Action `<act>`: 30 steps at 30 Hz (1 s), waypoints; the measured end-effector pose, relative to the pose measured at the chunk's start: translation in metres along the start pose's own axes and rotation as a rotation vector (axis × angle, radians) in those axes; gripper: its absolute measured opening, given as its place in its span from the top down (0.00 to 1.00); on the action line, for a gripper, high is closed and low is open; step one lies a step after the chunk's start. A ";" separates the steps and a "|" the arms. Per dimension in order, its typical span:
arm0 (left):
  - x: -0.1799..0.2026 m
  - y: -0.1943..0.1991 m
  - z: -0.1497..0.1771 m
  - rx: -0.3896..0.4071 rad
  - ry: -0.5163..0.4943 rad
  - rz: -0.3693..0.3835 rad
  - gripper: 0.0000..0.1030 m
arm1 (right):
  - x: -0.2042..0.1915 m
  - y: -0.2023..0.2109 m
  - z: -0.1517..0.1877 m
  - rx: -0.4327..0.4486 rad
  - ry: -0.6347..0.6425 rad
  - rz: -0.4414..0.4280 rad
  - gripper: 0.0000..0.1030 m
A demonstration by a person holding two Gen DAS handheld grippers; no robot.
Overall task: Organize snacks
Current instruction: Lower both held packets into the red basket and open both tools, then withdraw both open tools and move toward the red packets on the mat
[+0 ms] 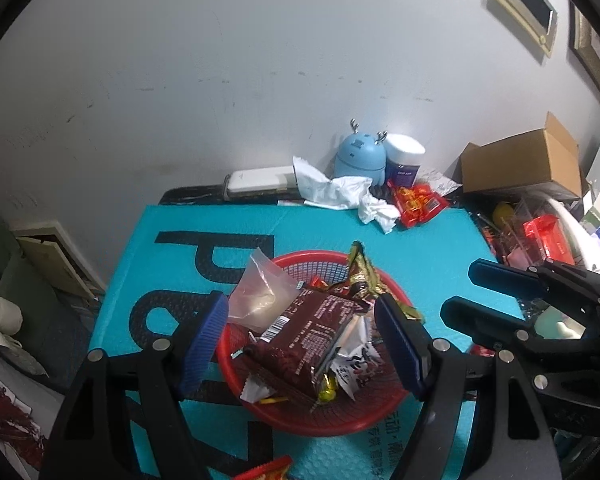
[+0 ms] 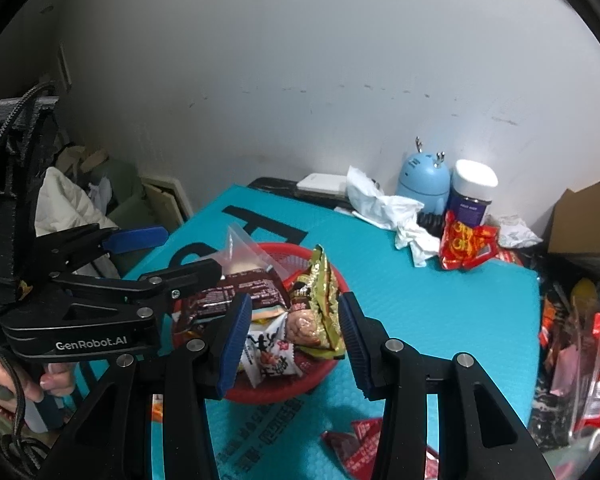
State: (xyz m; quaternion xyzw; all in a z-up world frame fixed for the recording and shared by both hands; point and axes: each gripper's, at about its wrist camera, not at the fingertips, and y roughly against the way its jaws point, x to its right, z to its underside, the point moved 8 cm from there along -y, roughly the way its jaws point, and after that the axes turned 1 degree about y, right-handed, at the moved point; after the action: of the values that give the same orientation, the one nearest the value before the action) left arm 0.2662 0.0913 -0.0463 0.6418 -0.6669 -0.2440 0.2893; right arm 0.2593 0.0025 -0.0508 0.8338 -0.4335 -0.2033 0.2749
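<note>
Hovering above the red basket (image 1: 300,420), the left tool (image 1: 300,344) is standing released: its two blue pads are bracketing the dark brown snack packet (image 1: 300,340) without pressing on it, and nothing is hanging between them. The packet is lying directly ahead of and below this tool, on top of the pile in the basket, with its long axis running diagonally from the near left pad side up toward the far right. A clear plastic bag (image 1: 260,292) is leaning just beyond the left pad, and a gold wrapper (image 1: 360,276) is standing up at the basket's far rim.

The right tool (image 2: 292,336) is pointing down at the same basket (image 2: 280,392) from the other side, jaws partly apart and holding nothing; a white sachet (image 2: 272,356) and the gold wrapper (image 2: 324,300) are lying ahead of it, between and below its pads.

Loose snacks are remaining outside the basket: a red packet (image 2: 466,248) well beyond the right tool on the teal surface (image 2: 440,312), and more red packets (image 2: 360,444) just beneath it at the near edge. Judging by position, the right tool is the nearer one for either.
</note>
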 end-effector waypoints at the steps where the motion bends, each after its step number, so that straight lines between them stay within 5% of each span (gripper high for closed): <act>1: 0.001 0.006 -0.001 0.009 -0.001 0.002 0.27 | 0.000 0.002 -0.001 0.003 0.001 0.002 0.56; 16: 0.028 0.104 -0.016 0.163 -0.041 0.012 0.27 | -0.022 0.097 -0.020 0.145 0.045 0.065 0.54; 30: 0.069 0.173 0.012 0.244 -0.103 0.068 0.27 | -0.026 0.170 0.003 0.241 0.020 0.140 0.47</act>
State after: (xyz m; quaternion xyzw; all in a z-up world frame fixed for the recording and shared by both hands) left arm 0.1341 0.0317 0.0708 0.6359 -0.7269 -0.1838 0.1828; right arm 0.1403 -0.0571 0.0575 0.8303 -0.5093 -0.1218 0.1908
